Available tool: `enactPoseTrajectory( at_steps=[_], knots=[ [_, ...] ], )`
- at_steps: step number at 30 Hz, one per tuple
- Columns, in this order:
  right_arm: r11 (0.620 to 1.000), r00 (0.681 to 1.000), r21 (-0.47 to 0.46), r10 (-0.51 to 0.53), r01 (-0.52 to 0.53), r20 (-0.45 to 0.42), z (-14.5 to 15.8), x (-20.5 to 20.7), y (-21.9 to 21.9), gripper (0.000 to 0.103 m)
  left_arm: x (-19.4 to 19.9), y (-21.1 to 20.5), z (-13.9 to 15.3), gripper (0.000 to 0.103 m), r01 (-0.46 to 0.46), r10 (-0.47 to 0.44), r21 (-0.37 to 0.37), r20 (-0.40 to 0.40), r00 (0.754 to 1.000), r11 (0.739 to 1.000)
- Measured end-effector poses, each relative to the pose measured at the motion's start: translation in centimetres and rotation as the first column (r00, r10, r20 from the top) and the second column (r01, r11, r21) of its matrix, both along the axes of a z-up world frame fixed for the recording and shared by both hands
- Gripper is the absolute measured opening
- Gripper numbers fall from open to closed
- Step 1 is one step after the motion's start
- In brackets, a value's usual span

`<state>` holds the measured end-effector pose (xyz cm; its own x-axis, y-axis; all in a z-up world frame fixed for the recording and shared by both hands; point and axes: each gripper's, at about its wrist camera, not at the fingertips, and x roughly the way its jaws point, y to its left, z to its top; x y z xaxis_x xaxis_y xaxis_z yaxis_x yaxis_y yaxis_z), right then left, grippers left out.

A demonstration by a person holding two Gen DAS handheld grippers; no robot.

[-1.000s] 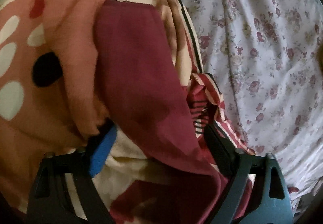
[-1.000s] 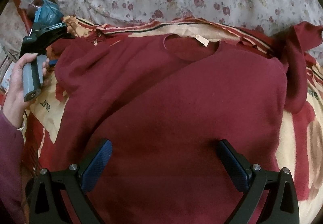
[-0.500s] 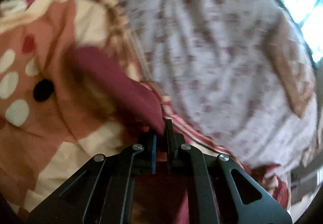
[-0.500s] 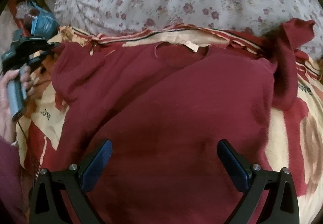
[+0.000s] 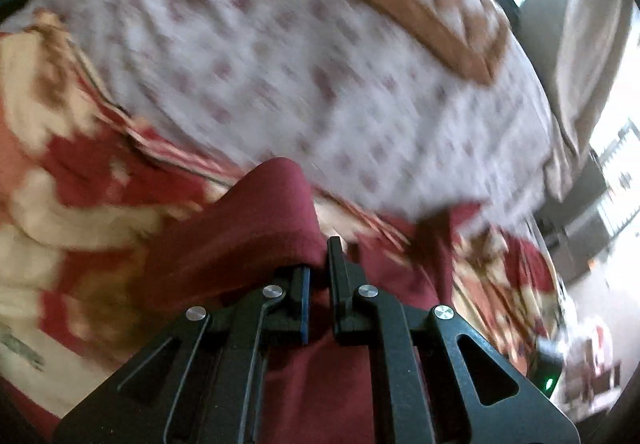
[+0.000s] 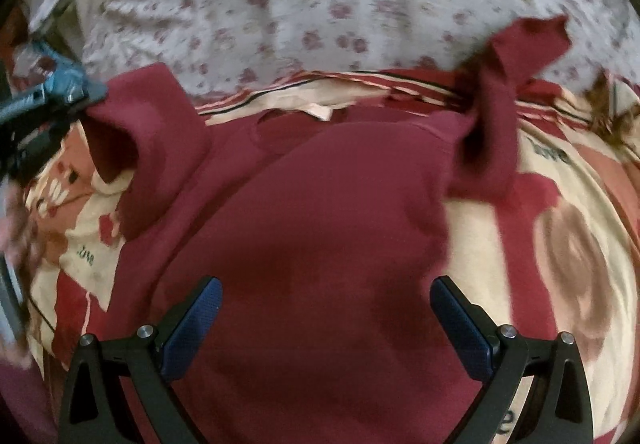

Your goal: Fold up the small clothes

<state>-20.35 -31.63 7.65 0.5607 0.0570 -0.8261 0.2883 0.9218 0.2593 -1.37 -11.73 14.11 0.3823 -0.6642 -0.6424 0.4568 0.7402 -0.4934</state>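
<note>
One maroon sweater (image 6: 312, 228) | neckline faces floral sheet (image 6: 320, 4) | lengthwise toward camera

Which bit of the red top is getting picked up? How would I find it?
Look at the patterned blanket where the dark red sweater lies flat. Go to the sleeve on the picture's left. Unlike the other sleeve, its end is lifted, pinched in the shut left gripper.
</note>
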Motion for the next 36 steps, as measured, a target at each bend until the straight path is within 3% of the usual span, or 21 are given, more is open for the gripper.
enactPoseTrajectory(
  at_steps=[6, 9, 11, 12, 13, 14, 18, 21, 23, 26, 31, 36],
  knots=[
    [0.999, 0.999, -0.009, -0.046, 0.045, -0.009, 0.5, -1.2, -1.9, 0.103, -3.2, -6.3, -6.2, 0.007, 0.161, -0.150, 0.073, -0.134, 0.980, 0.984],
    [0.998, 0.998, -0.002, -0.062, 0.062, -0.013, 0.5, -1.5, -2.8, 0.103, -4.6, -7.1, -7.2, 0.014, 0.221, -0.200, 0.143, -0.148, 0.969, 0.965],
    [0.998, 0.997, 0.011, -0.070, 0.070, -0.014, 0.5, -1.7, -3.1, 0.103, -5.3, -6.6, -6.8, 0.035, 0.224, -0.204, 0.148, -0.140, 0.969, 0.963],
    [0.997, 0.997, 0.019, -0.076, 0.076, -0.010, 0.5, -1.8, -3.3, 0.103, -5.7, -5.9, -6.2, 0.043, 0.233, -0.215, 0.120, -0.144, 0.966, 0.965],
    [0.997, 0.997, 0.023, -0.079, 0.079, -0.009, 0.5, -1.8, -3.3, 0.103, -5.9, -5.2, -5.7, 0.059, 0.240, -0.226, 0.086, -0.146, 0.963, 0.967],
    [0.996, 0.997, 0.029, -0.081, 0.081, -0.007, 0.6, -1.8, -3.4, 0.103, -6.1, -4.5, -5.0, 0.064, 0.241, -0.233, 0.051, -0.137, 0.963, 0.969],
    [0.998, 0.998, 0.030, -0.059, 0.059, 0.007, 1.0, -1.4, -2.8, 0.103, -6.9, -0.4, -2.9, 0.065, 0.215, -0.211, 0.032, -0.093, 0.973, 0.976],
    [1.000, 1.000, 0.002, -0.007, 0.007, 0.022, 1.4, -1.3, -1.9, 0.103, -6.7, 2.8, -2.9, 0.065, 0.097, -0.093, 0.109, -0.041, 0.995, 0.989],
    [0.999, 1.000, -0.038, 0.019, -0.018, 0.018, 1.4, -1.1, -1.5, 0.103, -5.9, 4.9, -3.7, 0.065, 0.000, 0.003, 0.196, -0.017, 1.000, 0.981],
    [0.997, 1.000, -0.077, -0.004, 0.005, 0.022, 1.4, -0.9, -2.5, 0.103, -4.4, 7.5, -5.2, 0.065, -0.092, 0.105, 0.244, -0.042, 0.994, 0.965],
    [0.989, 0.988, 0.019, -0.148, 0.148, 0.033, 0.3, -1.5, -7.5, 0.103, -1.6, 9.7, -7.4, 0.065, -0.166, 0.194, 0.227, -0.111, 0.975, 0.960],
    [0.966, 0.969, 0.086, -0.245, 0.242, 0.020, -1.5, -1.6, -11.7, 0.103, -0.1, 8.8, -8.4, 0.065, -0.125, 0.150, 0.146, -0.171, 0.974, 0.981]
  ],
)
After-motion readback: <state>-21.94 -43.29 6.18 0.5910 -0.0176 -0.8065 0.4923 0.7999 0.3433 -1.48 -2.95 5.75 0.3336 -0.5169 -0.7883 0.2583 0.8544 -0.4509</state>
